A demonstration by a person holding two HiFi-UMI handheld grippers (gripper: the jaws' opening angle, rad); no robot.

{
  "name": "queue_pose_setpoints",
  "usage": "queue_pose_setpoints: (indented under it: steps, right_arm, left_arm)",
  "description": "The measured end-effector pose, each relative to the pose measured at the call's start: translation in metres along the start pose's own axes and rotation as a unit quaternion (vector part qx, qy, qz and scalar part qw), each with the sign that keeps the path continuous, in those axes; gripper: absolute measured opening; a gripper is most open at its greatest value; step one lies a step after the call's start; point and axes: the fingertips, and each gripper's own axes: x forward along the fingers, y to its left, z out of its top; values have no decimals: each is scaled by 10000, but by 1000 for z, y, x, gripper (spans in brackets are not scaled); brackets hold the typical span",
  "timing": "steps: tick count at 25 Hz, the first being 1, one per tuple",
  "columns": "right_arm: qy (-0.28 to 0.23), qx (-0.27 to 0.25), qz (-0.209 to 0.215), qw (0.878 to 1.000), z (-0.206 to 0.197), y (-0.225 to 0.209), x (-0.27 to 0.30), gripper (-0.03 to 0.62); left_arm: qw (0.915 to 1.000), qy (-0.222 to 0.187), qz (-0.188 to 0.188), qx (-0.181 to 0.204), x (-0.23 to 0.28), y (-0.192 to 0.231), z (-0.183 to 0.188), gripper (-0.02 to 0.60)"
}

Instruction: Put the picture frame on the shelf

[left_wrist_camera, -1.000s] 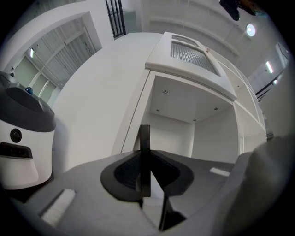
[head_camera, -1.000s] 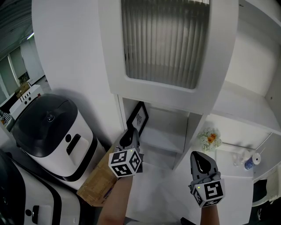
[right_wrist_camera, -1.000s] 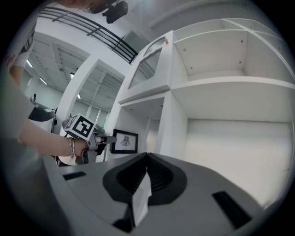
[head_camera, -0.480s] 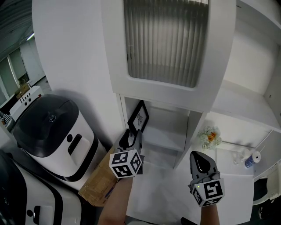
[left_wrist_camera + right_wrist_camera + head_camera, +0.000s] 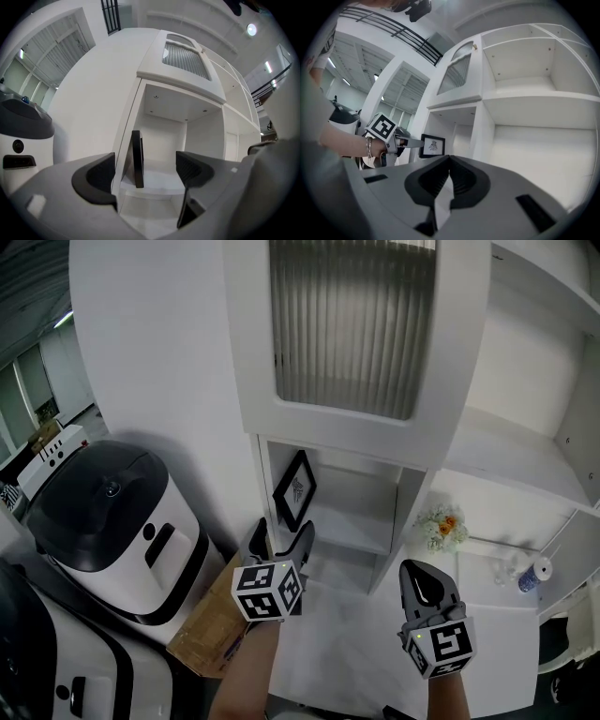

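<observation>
Left gripper (image 5: 279,540) withdrawn, jaws just opened off picture frame (image 5: 294,489).
Frame upright on shelf (image 5: 361,529), print illegible; right gripper (image 5: 424,585) clenched, empty.

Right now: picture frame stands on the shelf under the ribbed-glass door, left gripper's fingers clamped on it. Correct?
Not clamped. The left gripper view shows the left gripper with fingers wide apart, just opened, touching nothing; the picture frame stands free on the shelf beyond them, under the ribbed-glass door.

One picture frame (image 5: 294,489), two tongs (image 5: 281,535) (image 5: 420,572), one flower bunch (image 5: 442,529), one cardboard box (image 5: 211,634).
</observation>
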Motion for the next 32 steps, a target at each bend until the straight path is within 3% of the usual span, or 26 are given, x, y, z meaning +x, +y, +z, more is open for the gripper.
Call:
queue_pose_setpoints:
  steps: [6, 12, 19, 25, 28, 32]
  right_arm:
    - [-127, -16, 126, 9998, 13, 3, -14, 9]
    - [-284, -94, 252, 9992, 33, 0, -33, 9]
    - [-550, -12, 233, 9982, 54, -6, -52, 8]
    - [-723, 81, 186, 9972, 75, -9, -67, 9]
    - [-837, 79, 167, 9963, 84, -8, -76, 9]
    - [-927, 112, 146, 9955, 92, -7, -83, 9]
  left_arm:
    - [10000, -44, 56, 36, -27, -11, 7, 388]
    - [9990, -402, 36, 211, -67, -38, 30, 385]
    - [9929, -648, -2, 996, -108, -70, 54, 377]
    - [9908, -744, -93, 1124, -139, -83, 67, 365]
    - [9874, -756, -59, 1386, -150, -85, 73, 331]
    - [9859, -888, 98, 1413, -167, -80, 82, 206]
